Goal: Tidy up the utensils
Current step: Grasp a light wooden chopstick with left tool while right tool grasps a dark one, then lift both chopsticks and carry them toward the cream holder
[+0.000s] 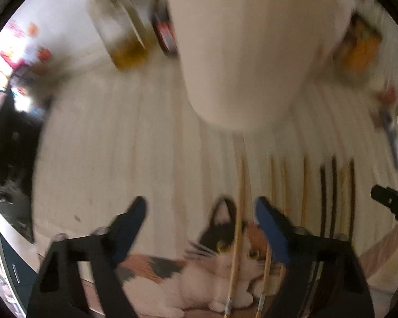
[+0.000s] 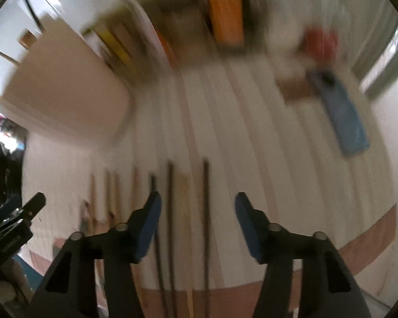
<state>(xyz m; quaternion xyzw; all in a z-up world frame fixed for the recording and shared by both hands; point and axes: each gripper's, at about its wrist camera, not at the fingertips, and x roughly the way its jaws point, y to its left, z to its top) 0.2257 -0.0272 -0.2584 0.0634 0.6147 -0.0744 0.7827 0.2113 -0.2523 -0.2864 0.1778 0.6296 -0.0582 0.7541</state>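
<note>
Several chopsticks, pale bamboo [image 1: 240,212] and dark brown [image 1: 333,198], lie side by side on a white mat with a cat picture [image 1: 225,251]. A tall cream utensil holder [image 1: 241,47] stands beyond them. My left gripper [image 1: 200,212] is open and empty above the cat picture, a bamboo chopstick between its fingers. In the right wrist view my right gripper [image 2: 197,206] is open and empty over dark chopsticks [image 2: 205,212] and a bamboo one [image 2: 184,212]. The holder [image 2: 66,92] is at the upper left there. Both views are blurred.
A glass jar with yellow liquid [image 1: 119,34] and a red-lidded object [image 1: 164,31] stand behind the holder. An orange box [image 2: 225,10], a red item [image 2: 321,42] and a blue flat object [image 2: 342,116] lie at the far right. The left gripper's tip [image 2: 31,206] shows at the left edge.
</note>
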